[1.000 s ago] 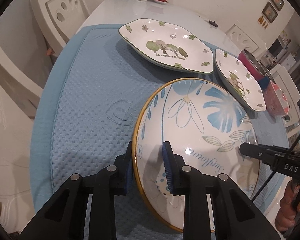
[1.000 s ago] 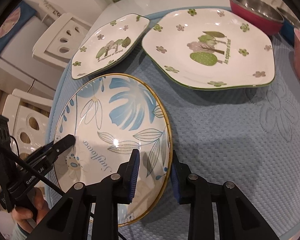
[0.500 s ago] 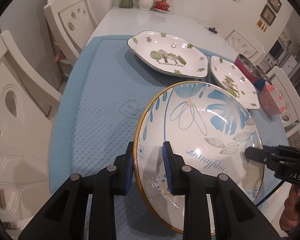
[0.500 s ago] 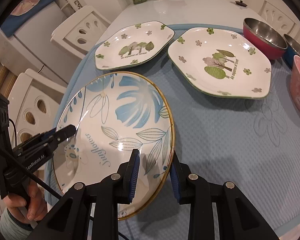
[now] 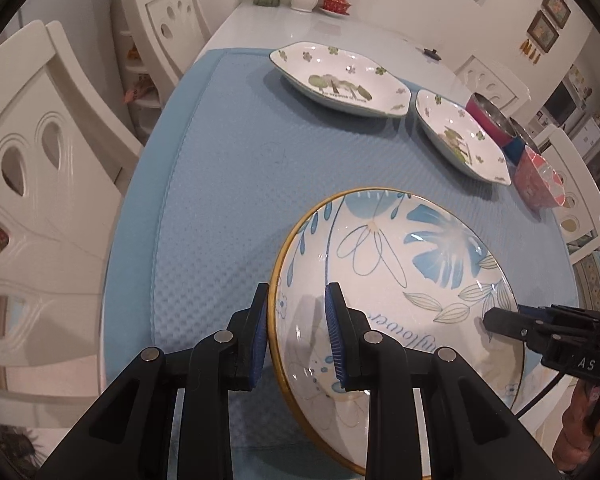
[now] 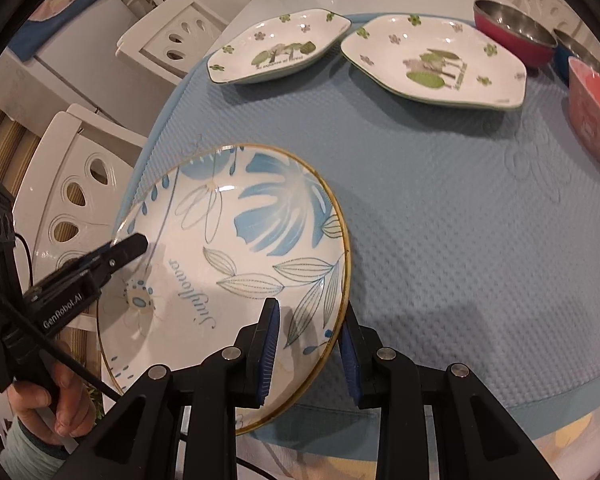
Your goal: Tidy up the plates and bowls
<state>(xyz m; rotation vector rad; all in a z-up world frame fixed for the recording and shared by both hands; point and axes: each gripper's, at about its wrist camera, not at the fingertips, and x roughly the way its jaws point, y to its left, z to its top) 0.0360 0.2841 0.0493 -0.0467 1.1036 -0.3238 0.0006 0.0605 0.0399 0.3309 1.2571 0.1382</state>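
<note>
**Both claws pinch the blue-leaf plate**

We've got the round white ceramic plate w/ blue leaf print & gold rim (image 5: 400, 280) clamped at opposite edges: left gripper (image 5: 296, 334) on its 9 o'clock rim, right gripper (image 6: 308, 346) on the 3 o'clock rim, jaws narrow, pads on either side of the rim. Plate sits tilted above the light blue textured mat (image 6: 460, 220). At 12–1 o'clock lie two white hexagonal tree-print plates (image 5: 340, 76), apart.
</note>
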